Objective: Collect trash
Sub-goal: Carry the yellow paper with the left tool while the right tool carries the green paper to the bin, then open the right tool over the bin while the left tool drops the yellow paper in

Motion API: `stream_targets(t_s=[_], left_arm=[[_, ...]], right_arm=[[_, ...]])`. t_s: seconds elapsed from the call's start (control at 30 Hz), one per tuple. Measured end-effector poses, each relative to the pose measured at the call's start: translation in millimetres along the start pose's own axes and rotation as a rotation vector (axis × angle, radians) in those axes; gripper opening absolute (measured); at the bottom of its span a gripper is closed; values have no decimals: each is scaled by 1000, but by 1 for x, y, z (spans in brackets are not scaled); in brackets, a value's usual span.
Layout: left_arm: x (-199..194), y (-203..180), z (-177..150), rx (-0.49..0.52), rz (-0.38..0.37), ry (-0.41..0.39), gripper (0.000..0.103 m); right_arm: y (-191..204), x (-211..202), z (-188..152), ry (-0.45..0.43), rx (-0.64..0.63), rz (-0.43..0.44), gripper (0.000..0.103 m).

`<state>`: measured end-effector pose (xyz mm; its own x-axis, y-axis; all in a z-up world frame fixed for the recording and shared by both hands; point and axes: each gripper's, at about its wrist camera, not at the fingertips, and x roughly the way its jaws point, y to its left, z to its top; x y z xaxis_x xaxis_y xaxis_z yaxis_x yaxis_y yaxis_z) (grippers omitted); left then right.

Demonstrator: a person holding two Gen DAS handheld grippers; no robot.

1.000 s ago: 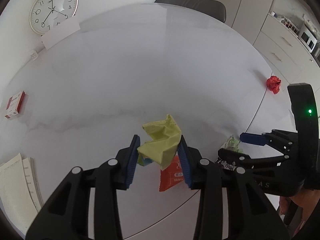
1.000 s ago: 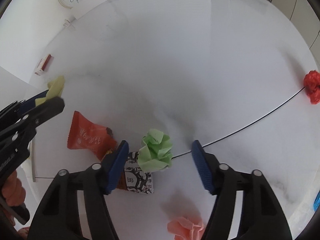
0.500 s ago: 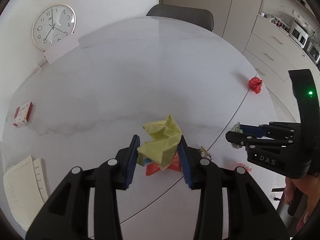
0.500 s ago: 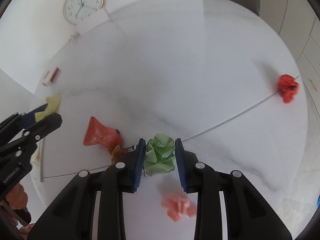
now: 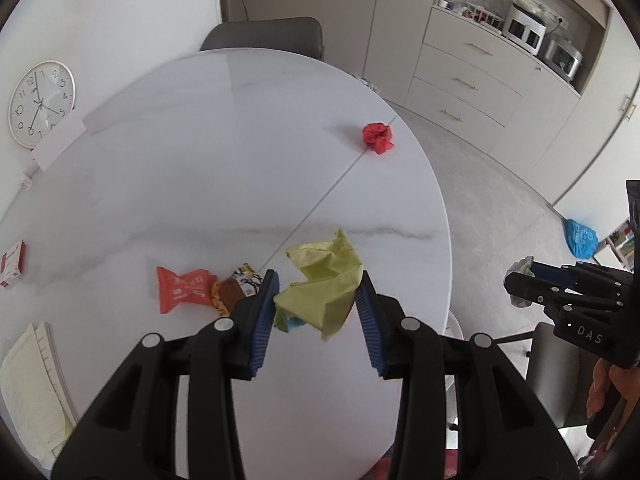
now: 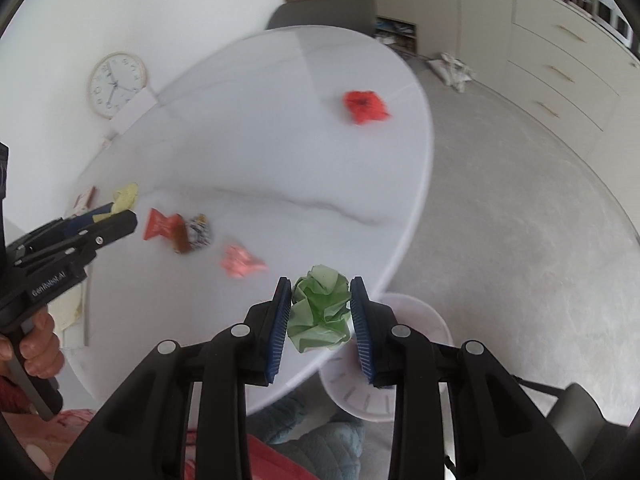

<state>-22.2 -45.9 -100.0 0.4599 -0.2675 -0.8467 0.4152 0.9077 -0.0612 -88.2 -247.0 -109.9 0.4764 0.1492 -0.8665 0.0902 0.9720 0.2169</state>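
Note:
My left gripper (image 5: 318, 292) is shut on a crumpled yellow paper (image 5: 322, 286), held above the white round table (image 5: 200, 168); it also shows in the right wrist view (image 6: 116, 210). My right gripper (image 6: 320, 308) is shut on a crumpled green paper ball (image 6: 319, 307), held over the table's near edge above a white bin (image 6: 416, 328); it also shows in the left wrist view (image 5: 520, 280). On the table lie an orange snack wrapper (image 5: 180, 289), a brown and patterned wrapper (image 5: 236, 286), a pink paper wad (image 6: 240, 261) and a red paper ball (image 5: 377, 137).
A red and white box (image 5: 12, 264) and a notepad (image 5: 28, 392) lie at the table's left. A clock (image 5: 40, 104) leans on the wall. A grey chair (image 5: 264, 36) stands behind the table. Cabinets (image 5: 480, 80) line the right; a blue bag (image 5: 580, 236) lies on the floor.
Both grippers rose and drew back toward the table's near right edge. The right gripper closed on the green ball a second ago and carried it over the white bin.

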Motion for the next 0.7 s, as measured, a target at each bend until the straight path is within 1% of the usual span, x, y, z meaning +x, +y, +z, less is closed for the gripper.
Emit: stream_targets(t_s=[0.07,0.17,0.23,0.43,0.47,0.53,0.57,0.7], left_arm=[[3,-15,-2,20,-15,14,39],[4,-32,-7,52,-21,22,39],[4,-43,-11,71,-18,24,39],[4,-65,-17,100,-8,41,39],[4,-68,-18,105,-5,42,39],[3,-72,-18,115,0,41,39],[3,-74,-19,119,1,41,39],[2,-79,-20,129,6,40,39]], right_arm=[[-20,-1,-11,5,29,-16,32],[-47,8,-30,26,67,-34,32],[-59,23,-41,51,76,-49,32],[-81,84,-69,148,104,-16,33],[-83,93,-73,166,108,-12,35],[-86,108,-79,201,115,-4,49],[-87,113,-81,212,117,-7,59],[-89,117,-83,225,125,-19,78]])
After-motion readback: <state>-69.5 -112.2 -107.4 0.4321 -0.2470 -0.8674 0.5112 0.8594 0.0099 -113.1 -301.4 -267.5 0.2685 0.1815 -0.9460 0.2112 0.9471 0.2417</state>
